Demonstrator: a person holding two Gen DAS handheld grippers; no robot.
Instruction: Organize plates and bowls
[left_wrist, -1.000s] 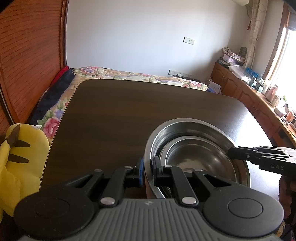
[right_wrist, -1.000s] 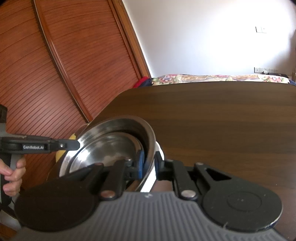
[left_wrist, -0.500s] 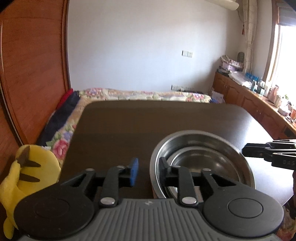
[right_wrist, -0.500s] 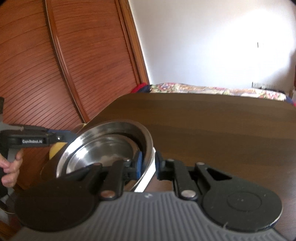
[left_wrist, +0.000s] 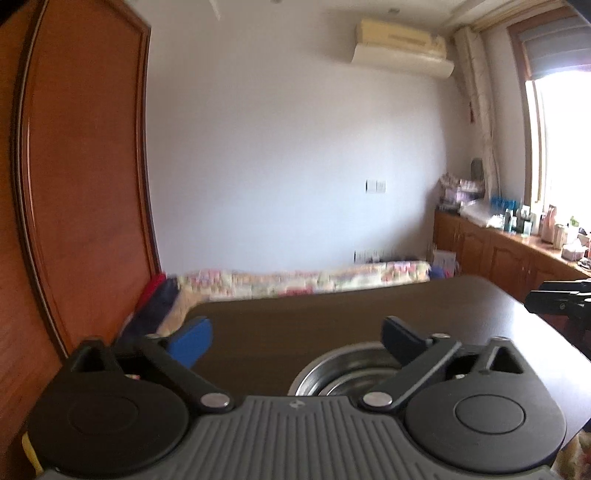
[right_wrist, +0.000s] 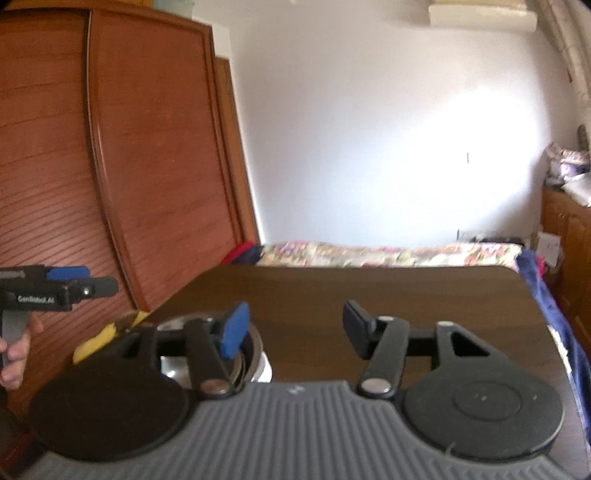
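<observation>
A stack of nested steel bowls (left_wrist: 340, 369) sits on the dark wooden table (left_wrist: 332, 310), low in the left wrist view and partly hidden behind my left gripper (left_wrist: 295, 338). That gripper is wide open and raised above the stack, holding nothing. In the right wrist view the same bowls (right_wrist: 251, 350) show behind the left finger, with a white piece under their rim. My right gripper (right_wrist: 293, 328) is also wide open and empty, lifted clear of the bowls. Each gripper shows at the other view's edge: the right one (left_wrist: 557, 301) and the left one (right_wrist: 74, 290).
A bed with a floral cover (right_wrist: 388, 254) lies beyond the table's far edge. A wooden wardrobe (right_wrist: 129, 166) stands at the left. A yellow plush toy (right_wrist: 107, 334) sits by the table's left edge. Cluttered wooden cabinets (left_wrist: 517, 251) line the right wall.
Both grippers let go of the steel bowls' rim, opened wide and lifted up and back, tilting the views upward. The bowls stay on the table.
</observation>
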